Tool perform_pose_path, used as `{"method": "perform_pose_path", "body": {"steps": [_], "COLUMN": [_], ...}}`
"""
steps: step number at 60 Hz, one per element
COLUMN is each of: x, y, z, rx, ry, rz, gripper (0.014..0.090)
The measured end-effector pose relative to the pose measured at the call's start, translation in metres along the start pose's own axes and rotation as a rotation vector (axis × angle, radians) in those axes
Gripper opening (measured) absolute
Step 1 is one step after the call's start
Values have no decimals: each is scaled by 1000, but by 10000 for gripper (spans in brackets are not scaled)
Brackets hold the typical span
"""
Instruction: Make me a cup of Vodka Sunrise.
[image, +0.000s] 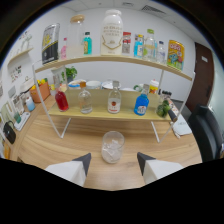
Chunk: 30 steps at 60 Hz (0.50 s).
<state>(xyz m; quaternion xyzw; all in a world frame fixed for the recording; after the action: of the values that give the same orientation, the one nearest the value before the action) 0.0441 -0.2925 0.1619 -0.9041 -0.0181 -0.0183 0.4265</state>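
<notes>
The gripper (113, 161) hangs over a wooden table (45, 145), its two pale fingers (80, 165) spread apart with dark tips pointing inward; nothing is held. A clear glass (112, 146) with what looks like ice in it stands on the table just ahead of the fingertips, roughly centred on the gap between them — it rests on the table by itself, untouched on either side. Beyond the glass stands a two-tier wooden shelf (115, 115) on white wire legs. Lower tier, left to right: a bottle of red liquid (62, 98), a clear round bottle (85, 100), a clear bottle with a red label (114, 99), a bottle of blue liquid (142, 103) and a dark green item (163, 108) at the right end that is too small to identify. Upper tier: a dark box (50, 43) at the left, a tall clear jar (76, 37), a small teal bottle (88, 43), a large white bottle (112, 33) in the middle, then several smaller bottles and a yellow-green packet (175, 53) at the right end — labels not legible. A potted plant (70, 74) sits behind the shelf on the left, and orange containers (40, 92) stand further left near a white wall rack. A dark chair (209, 131) stands to the right of the table.
</notes>
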Motion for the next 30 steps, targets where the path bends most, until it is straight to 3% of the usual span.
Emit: {"method": "perform_pose_path", "body": {"steps": [16,30], "x": [-21,-91], "y": [22,9], "z": [-14,-18], "rx": [-7,88], "ry": [53,-31], "rz": [12,46], "gripper": [860,861]}}
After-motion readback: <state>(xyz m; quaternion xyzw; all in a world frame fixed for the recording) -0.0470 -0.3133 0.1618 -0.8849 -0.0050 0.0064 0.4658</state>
